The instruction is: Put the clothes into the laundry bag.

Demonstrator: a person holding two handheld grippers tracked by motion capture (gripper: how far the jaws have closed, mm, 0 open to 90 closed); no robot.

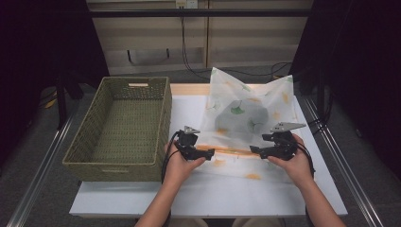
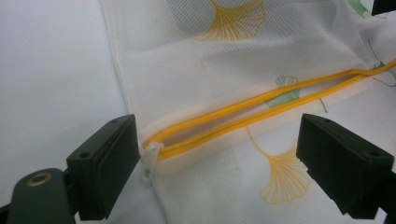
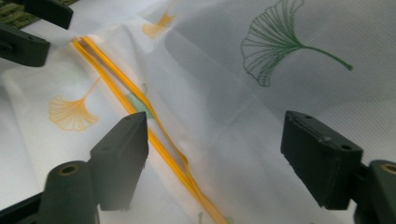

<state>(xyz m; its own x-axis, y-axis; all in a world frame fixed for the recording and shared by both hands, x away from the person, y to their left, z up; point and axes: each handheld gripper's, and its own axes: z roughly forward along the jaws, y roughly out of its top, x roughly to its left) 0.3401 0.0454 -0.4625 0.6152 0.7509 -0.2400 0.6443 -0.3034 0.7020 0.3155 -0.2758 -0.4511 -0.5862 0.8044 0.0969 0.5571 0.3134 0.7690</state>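
Lying flat on the table [image 1: 142, 198] beside the basket [image 1: 118, 125], the bag [image 1: 248, 111]; left gripper [image 1: 208, 152] and right gripper [image 1: 255, 150] both gaping over its yellow zipper [image 2: 261, 109], gripping nothing.

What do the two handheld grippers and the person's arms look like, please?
Both the left gripper and the right gripper are black, with two blocky jaws, a grey three-cornered plate on top and a black cable trailing back. The forearms are bare, with no sleeves or gloves in sight.
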